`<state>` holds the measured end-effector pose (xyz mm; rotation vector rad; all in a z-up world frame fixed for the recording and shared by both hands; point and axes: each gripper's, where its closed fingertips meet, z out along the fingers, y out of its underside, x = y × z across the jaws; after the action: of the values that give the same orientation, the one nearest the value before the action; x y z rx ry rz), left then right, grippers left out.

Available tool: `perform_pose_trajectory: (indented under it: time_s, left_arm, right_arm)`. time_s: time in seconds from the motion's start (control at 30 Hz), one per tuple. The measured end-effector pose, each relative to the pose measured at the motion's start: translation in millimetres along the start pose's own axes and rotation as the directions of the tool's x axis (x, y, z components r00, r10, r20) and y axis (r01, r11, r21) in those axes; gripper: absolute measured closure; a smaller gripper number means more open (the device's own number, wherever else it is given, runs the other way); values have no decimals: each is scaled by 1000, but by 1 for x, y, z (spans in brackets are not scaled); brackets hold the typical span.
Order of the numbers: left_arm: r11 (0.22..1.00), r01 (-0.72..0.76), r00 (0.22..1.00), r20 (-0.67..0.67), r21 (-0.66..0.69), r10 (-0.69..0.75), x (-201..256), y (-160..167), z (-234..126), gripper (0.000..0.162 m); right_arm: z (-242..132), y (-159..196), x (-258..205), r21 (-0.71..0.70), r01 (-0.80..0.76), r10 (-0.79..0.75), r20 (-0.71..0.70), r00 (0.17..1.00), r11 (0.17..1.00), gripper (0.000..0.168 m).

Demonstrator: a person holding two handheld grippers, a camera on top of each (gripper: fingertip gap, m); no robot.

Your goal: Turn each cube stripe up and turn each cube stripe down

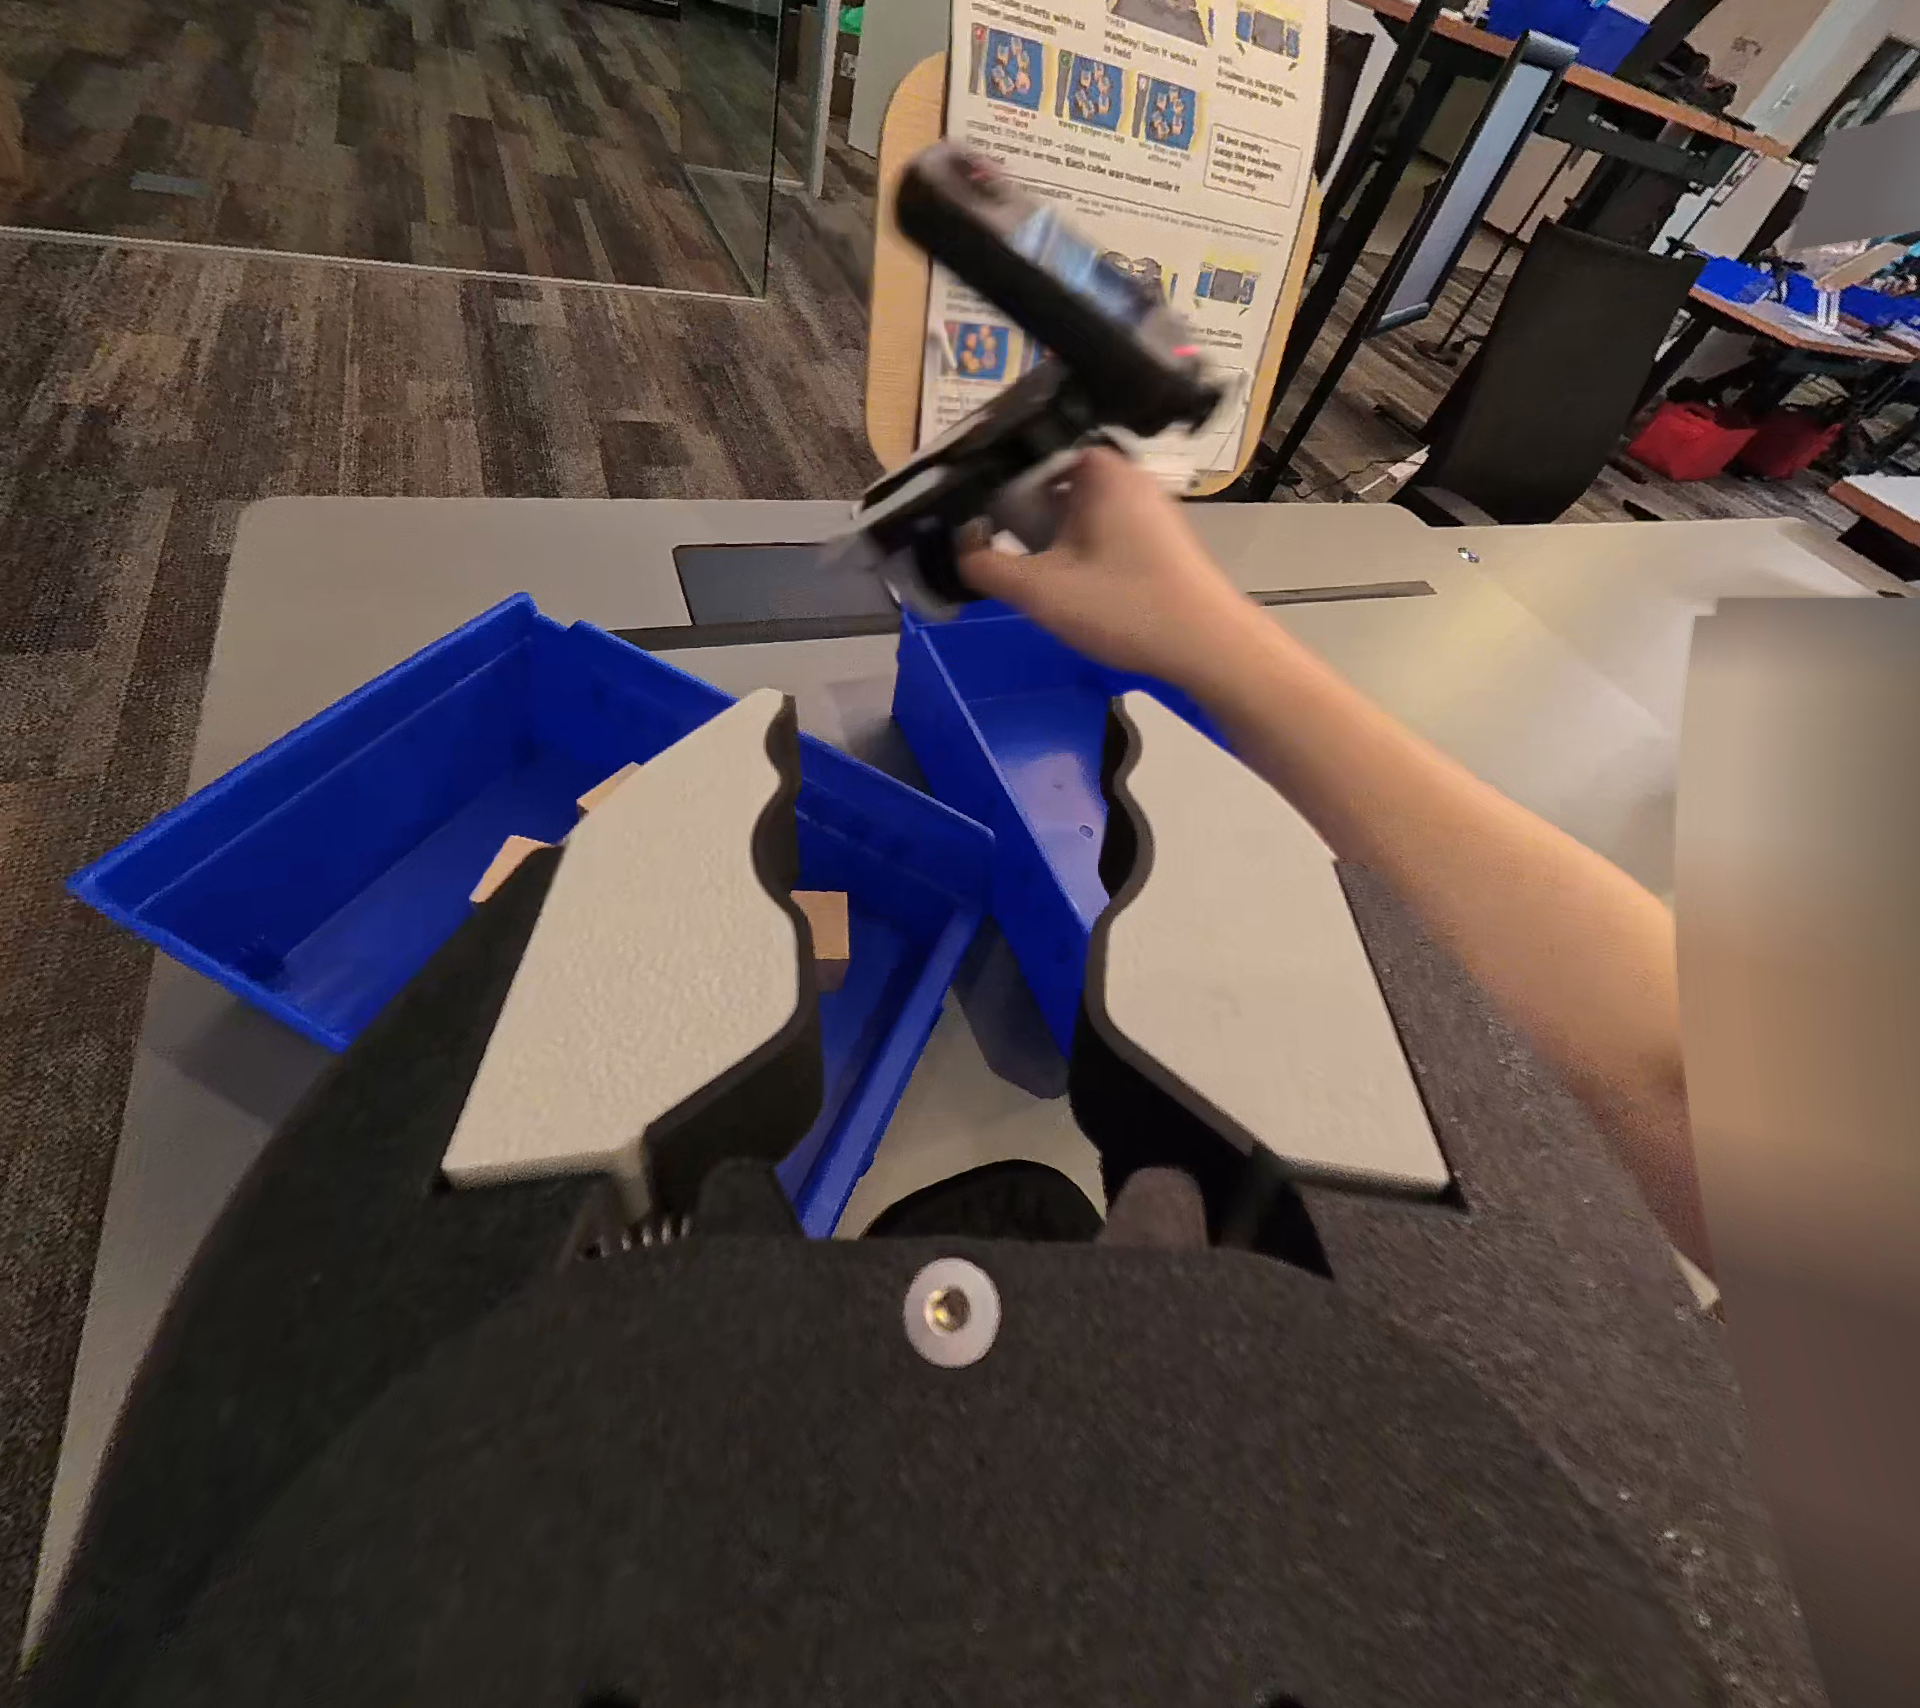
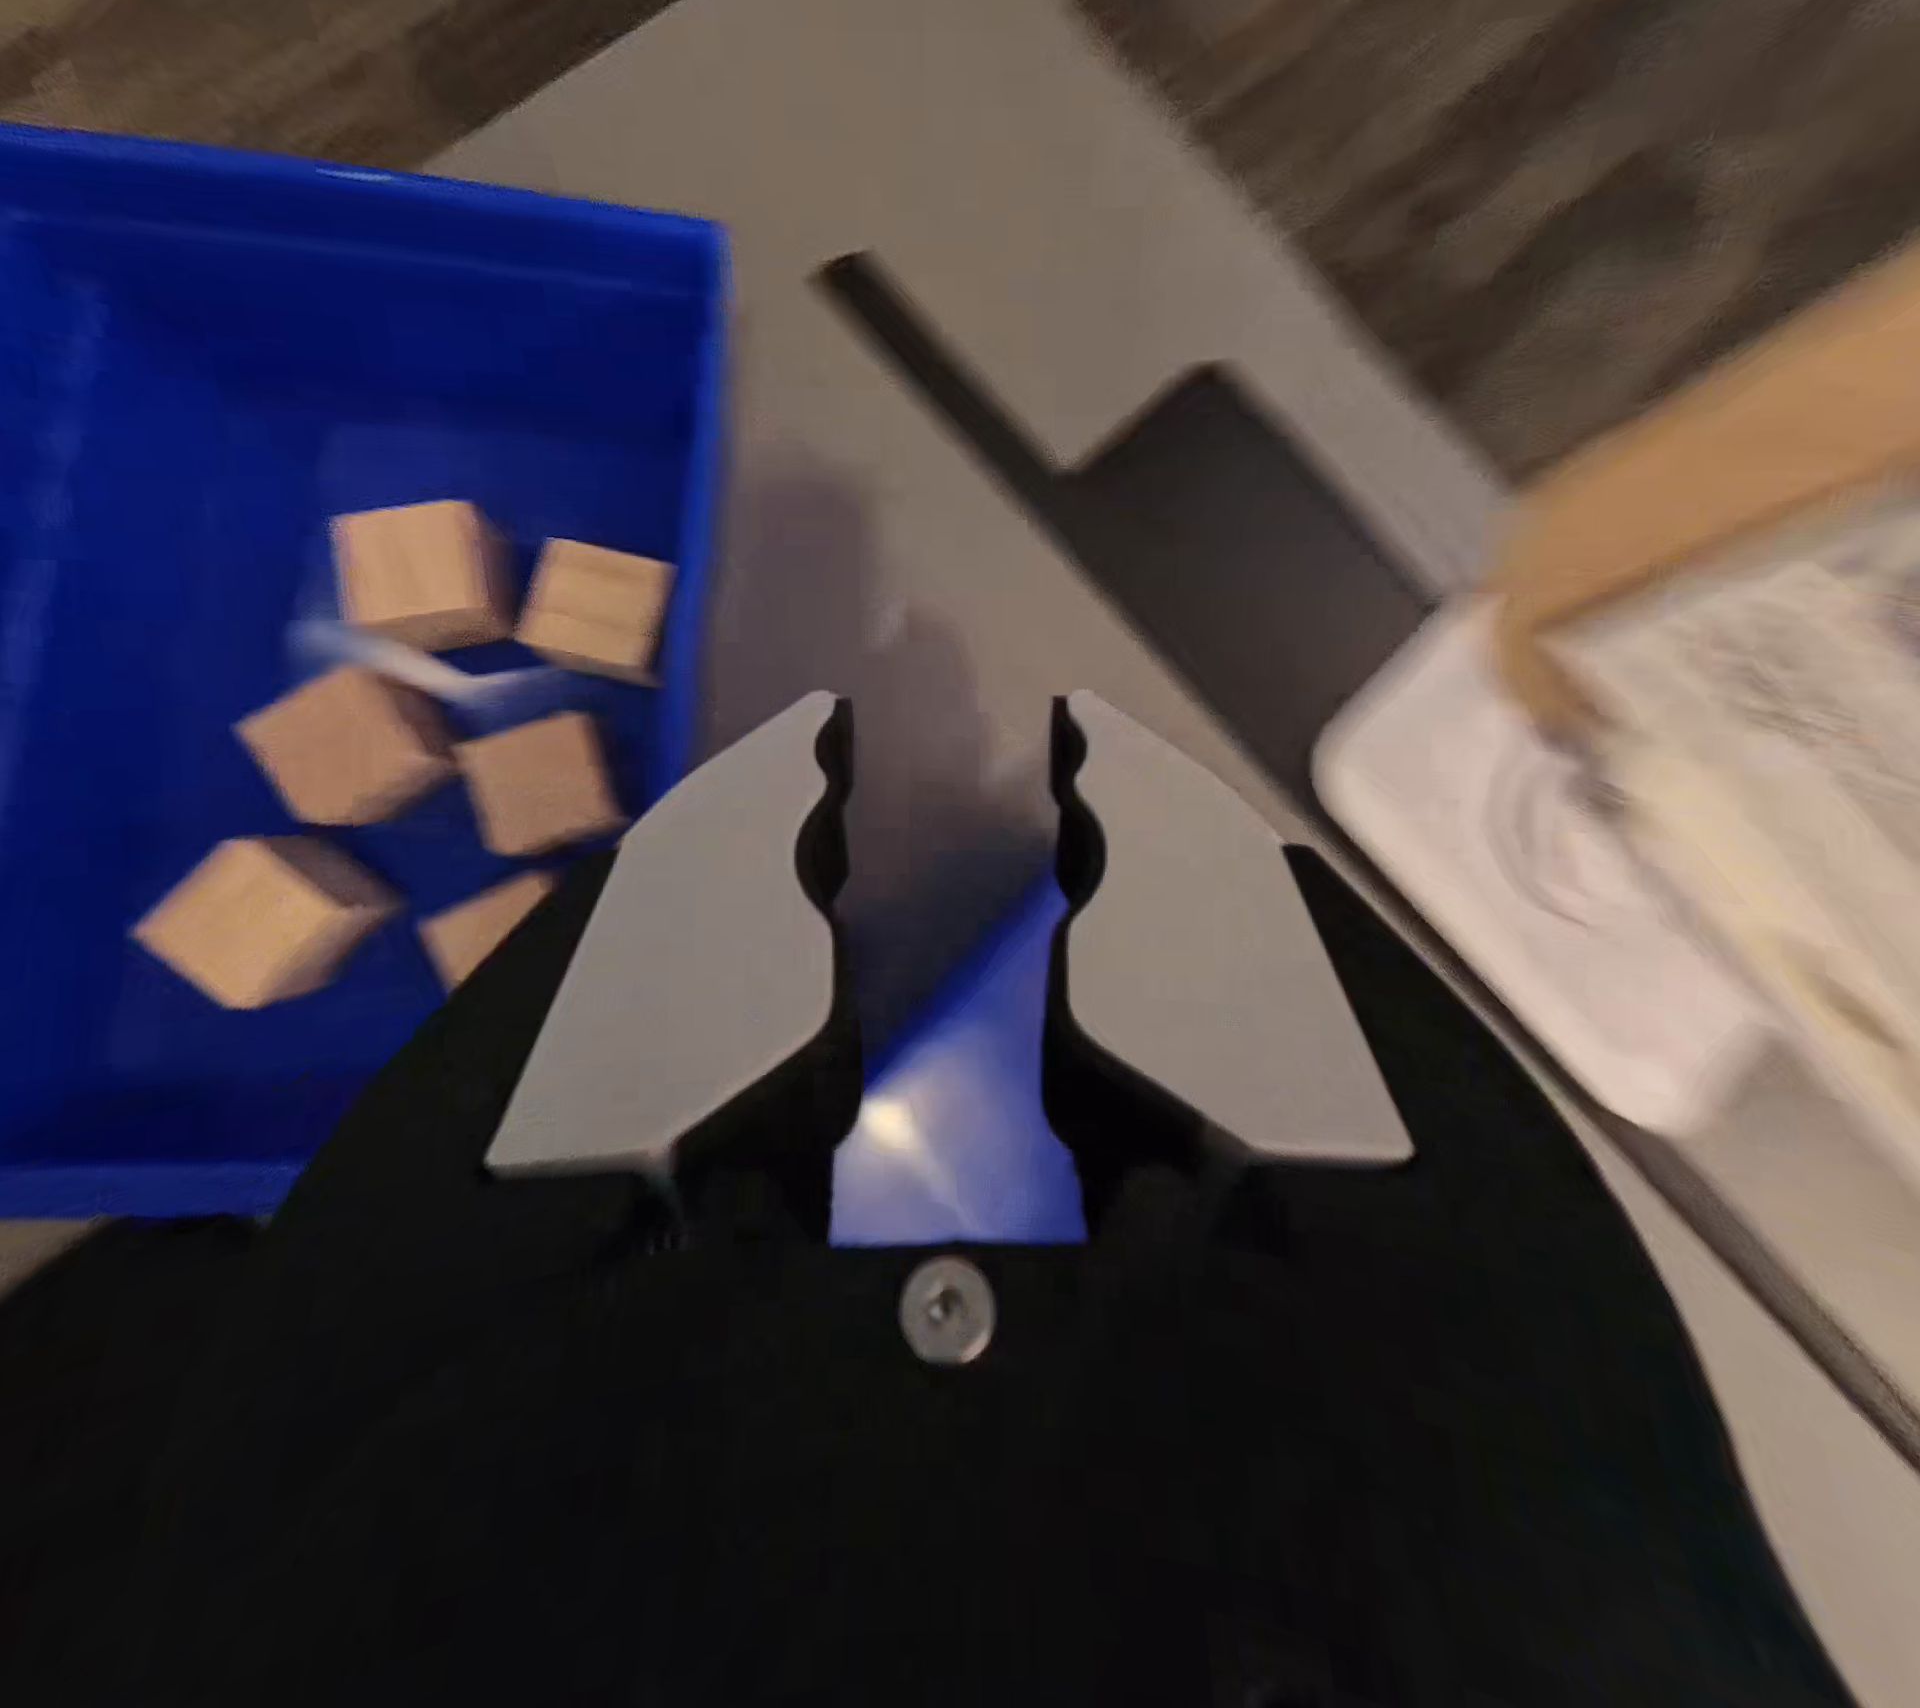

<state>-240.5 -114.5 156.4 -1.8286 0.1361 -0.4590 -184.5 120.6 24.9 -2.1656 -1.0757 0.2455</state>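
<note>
Left gripper (image 1: 951, 733) spread wide, empty, above two blue bins (image 1: 343, 827) on grey table (image 1: 416, 557) — right gripper (image 2: 951, 713) parted, empty, blurred; wooden cubes (image 2: 416, 572) clustered in bin beside it, stripes not discernible

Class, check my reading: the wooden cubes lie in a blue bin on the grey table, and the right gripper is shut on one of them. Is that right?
Not quite. The right gripper is open and holds nothing; the right wrist view shows only table and bin between its fingers. The rest stands: the wooden cubes lie in the blue bin on the grey table.
</note>
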Motion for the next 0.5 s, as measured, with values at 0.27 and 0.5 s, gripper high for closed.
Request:
perform_pose_trajectory:
  time_s: [0.27,0.5]
  left_arm:
    - [1000,-14,996,-91,16,16,18,-3,2,106]
    - [998,-54,995,-82,-30,51,28,2,13,105]
  right_arm:
    - [-80,174,141,-243,-289,199,-334,921,926,110]
    - [-37,281,114,-545,-369,390,-83,917,753,151]
